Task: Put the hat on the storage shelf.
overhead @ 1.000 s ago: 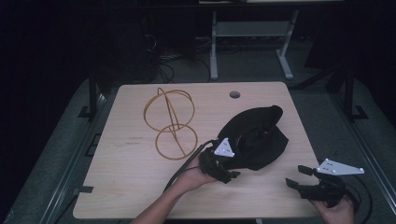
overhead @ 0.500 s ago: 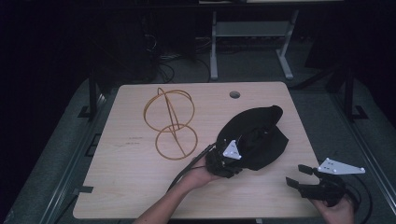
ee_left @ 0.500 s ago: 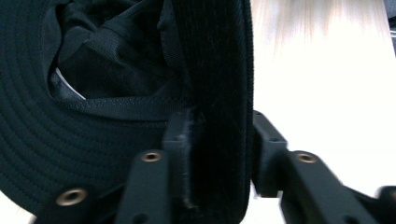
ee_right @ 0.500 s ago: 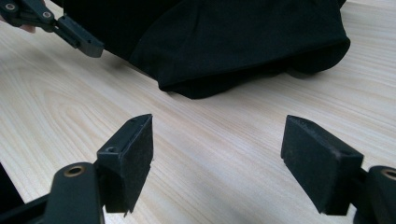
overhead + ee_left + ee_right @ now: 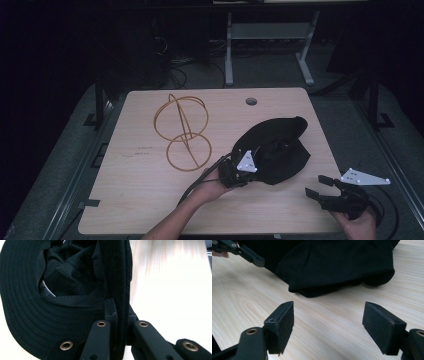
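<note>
On a pale wooden table [image 5: 140, 200] in a dark room, a black hat [image 5: 277, 150] at four o'clock is pinched at its brim by the left gripper [image 5: 122, 322]. The right gripper [image 5: 328, 327] is held spread open at five o'clock; a wire hoop frame [image 5: 182, 130] is seen at ten o'clock.
</note>
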`<state>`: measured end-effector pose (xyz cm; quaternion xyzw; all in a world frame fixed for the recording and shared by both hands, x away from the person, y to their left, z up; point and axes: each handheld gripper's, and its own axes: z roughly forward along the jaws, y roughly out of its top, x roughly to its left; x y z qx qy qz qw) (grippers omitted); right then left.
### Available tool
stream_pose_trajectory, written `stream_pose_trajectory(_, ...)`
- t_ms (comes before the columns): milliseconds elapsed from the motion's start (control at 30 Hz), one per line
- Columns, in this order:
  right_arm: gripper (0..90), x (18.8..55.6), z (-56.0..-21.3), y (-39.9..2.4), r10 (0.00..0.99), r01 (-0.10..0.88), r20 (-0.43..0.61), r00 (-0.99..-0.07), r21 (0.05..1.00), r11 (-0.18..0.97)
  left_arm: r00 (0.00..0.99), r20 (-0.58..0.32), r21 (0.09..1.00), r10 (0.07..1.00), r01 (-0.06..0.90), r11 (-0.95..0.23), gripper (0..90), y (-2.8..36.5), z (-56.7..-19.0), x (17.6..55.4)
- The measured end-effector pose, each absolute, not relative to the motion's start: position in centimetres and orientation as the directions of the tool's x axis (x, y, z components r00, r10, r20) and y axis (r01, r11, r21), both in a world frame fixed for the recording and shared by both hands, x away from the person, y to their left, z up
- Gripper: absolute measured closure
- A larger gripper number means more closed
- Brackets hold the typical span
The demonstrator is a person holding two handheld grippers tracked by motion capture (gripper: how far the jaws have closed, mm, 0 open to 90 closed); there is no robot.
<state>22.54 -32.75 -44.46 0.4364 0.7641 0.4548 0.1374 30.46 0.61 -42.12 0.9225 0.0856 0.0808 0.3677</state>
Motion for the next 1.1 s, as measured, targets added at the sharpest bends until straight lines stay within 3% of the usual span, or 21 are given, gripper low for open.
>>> stream_pose_trajectory(1100,25.8,24.0,-44.4,-32.3,0.808,0.574,0.265,-0.526,0.812,0.108,0.974,0.028,0.744,0.226,0.131,-0.655,86.8,1.9,-41.5,29.8)
